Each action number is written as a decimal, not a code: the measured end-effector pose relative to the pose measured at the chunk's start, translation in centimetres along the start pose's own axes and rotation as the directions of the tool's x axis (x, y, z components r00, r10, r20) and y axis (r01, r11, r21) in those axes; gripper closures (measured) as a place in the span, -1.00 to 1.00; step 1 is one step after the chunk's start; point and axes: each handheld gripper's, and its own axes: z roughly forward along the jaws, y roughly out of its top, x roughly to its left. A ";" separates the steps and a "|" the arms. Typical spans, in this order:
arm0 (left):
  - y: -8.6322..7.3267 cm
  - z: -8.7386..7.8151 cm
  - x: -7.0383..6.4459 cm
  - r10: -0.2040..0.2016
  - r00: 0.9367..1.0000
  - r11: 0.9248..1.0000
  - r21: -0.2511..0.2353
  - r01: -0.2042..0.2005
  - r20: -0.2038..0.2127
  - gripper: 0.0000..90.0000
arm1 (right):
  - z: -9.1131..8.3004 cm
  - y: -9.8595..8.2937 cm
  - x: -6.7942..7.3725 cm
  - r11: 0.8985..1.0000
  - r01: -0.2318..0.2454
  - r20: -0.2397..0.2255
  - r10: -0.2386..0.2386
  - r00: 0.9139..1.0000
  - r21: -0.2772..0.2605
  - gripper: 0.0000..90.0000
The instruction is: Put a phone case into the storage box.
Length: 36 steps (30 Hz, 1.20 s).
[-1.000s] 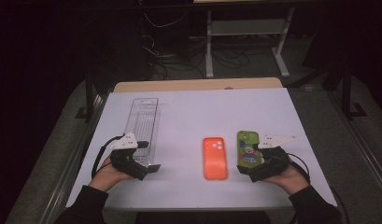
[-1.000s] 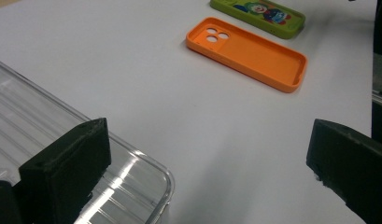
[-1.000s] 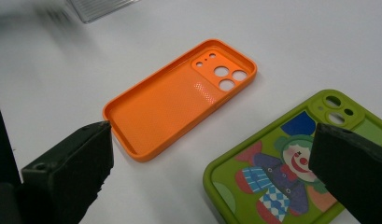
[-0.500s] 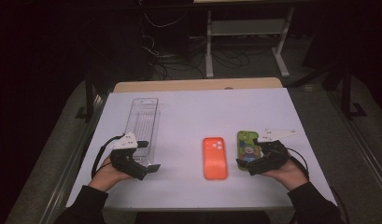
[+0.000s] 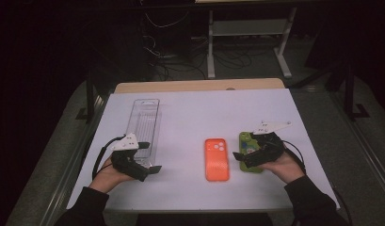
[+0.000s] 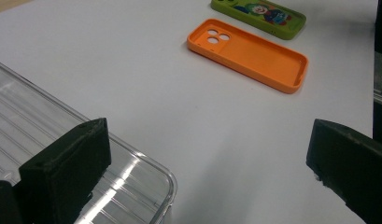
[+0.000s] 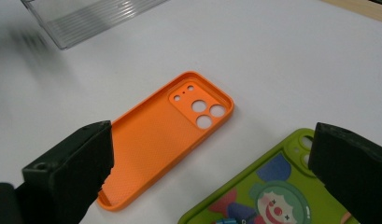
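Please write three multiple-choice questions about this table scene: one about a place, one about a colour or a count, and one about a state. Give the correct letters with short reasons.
1. Where does the orange phone case lie?
A. Between the clear tray and the green phone case
B. Inside the clear tray
C. On top of the green phone case

2. How many phone cases lie on the table?
A. One
B. Two
C. Four

3. How are the jaws of the right hand-held gripper?
A. Shut on the orange phone case
B. Open, holding nothing
C. Shut on the clear tray

Answers: 1 A, the high view shows it in the middle. 2 B, one orange and one green. 3 B, the right gripper view shows both jaws wide apart above the cases.
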 end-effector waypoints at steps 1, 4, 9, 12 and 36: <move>0.0 0.0 0.0 0.000 1.000 1.000 0.000 0.000 0.000 -1.00 | 0.0 0.0 0.0 1.000 0.000 0.000 0.000 1.000 0.000 -1.00; 0.0 0.0 0.0 0.008 1.000 1.000 0.008 -0.008 -0.001 -1.00 | 0.4 0.5 -0.2 1.000 0.008 -0.007 -0.008 1.000 -0.003 -0.95; 0.1 0.0 0.0 0.002 1.000 1.000 -0.001 -0.002 0.000 -1.00 | 1.2 1.2 -0.4 1.000 0.021 -0.005 -0.021 1.000 0.010 -0.93; 0.1 0.0 0.0 0.002 1.000 1.000 -0.005 -0.002 0.000 -1.00 | 1.8 1.7 -0.5 1.000 0.022 -0.006 -0.022 1.000 0.014 -0.90; 0.1 -0.1 0.0 -0.011 1.000 1.000 -0.008 0.011 -0.005 -1.00 | 4.0 2.5 -1.3 0.988 -0.033 -0.090 0.047 0.995 0.149 0.45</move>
